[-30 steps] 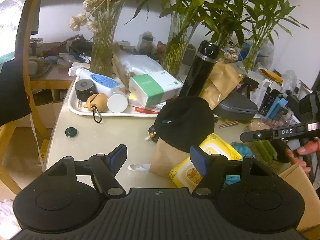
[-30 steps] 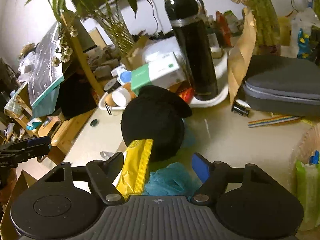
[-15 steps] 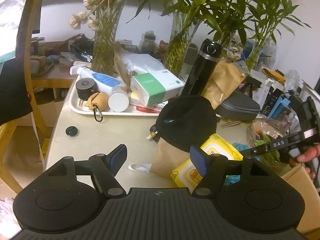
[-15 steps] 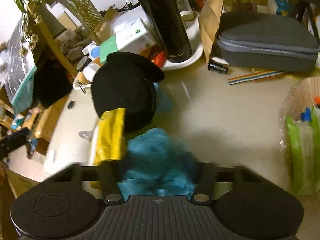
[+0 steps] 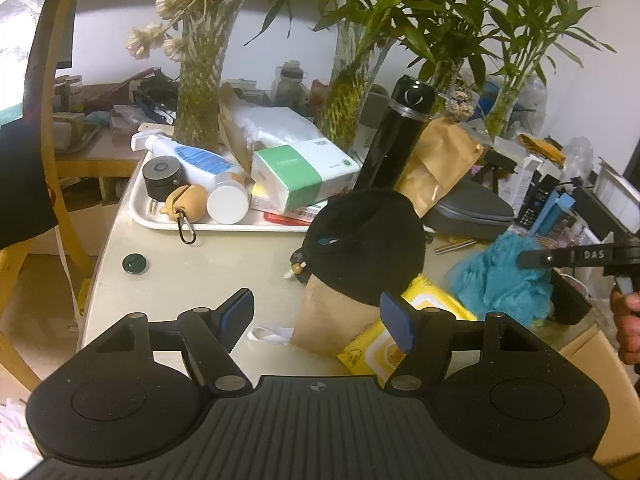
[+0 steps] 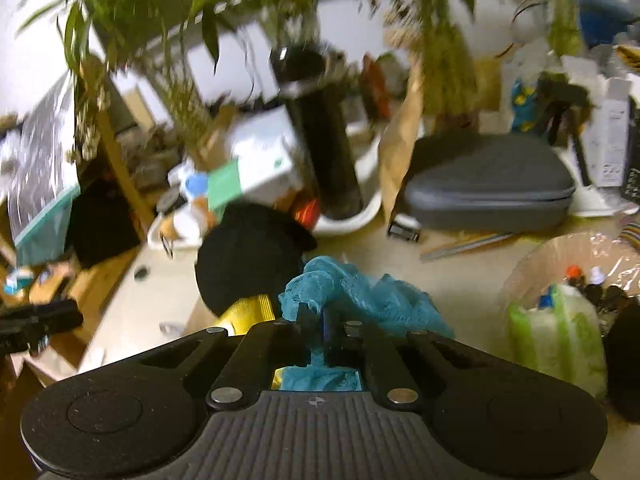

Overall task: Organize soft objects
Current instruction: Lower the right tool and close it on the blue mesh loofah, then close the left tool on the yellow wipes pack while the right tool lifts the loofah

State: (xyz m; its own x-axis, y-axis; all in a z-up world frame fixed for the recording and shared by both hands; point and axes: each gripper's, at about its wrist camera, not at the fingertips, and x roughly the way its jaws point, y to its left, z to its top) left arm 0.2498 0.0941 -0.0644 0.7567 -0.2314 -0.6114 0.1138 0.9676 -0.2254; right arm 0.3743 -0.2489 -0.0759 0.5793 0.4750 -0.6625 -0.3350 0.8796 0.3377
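My right gripper (image 6: pixel 316 322) is clamped tight on the blue mesh cloth (image 6: pixel 360 300), holding it lifted above the table (image 5: pixel 208 264) near its right edge, just beside the black hat (image 5: pixel 364 248). My left gripper (image 5: pixel 318 312) hangs wide open with nothing in it, over the table's front edge.

I am in a lived-in home, at a cluttered bench (image 5: pixel 224 264) of everyday things. Glass vases of lucky bamboo (image 5: pixel 352 96) and dried flowers (image 5: pixel 200 80) stand along the white wall. A white tray (image 5: pixel 140 208) holds a spray bottle (image 5: pixel 188 156), a tissue box (image 5: pixel 304 176) and a black flask (image 5: pixel 396 136). Beside it lie a grey zip case (image 6: pixel 488 184), brown paper bags (image 5: pixel 440 164) and small cartons (image 6: pixel 612 136), with a wooden chair frame (image 5: pixel 60 184) at the side.
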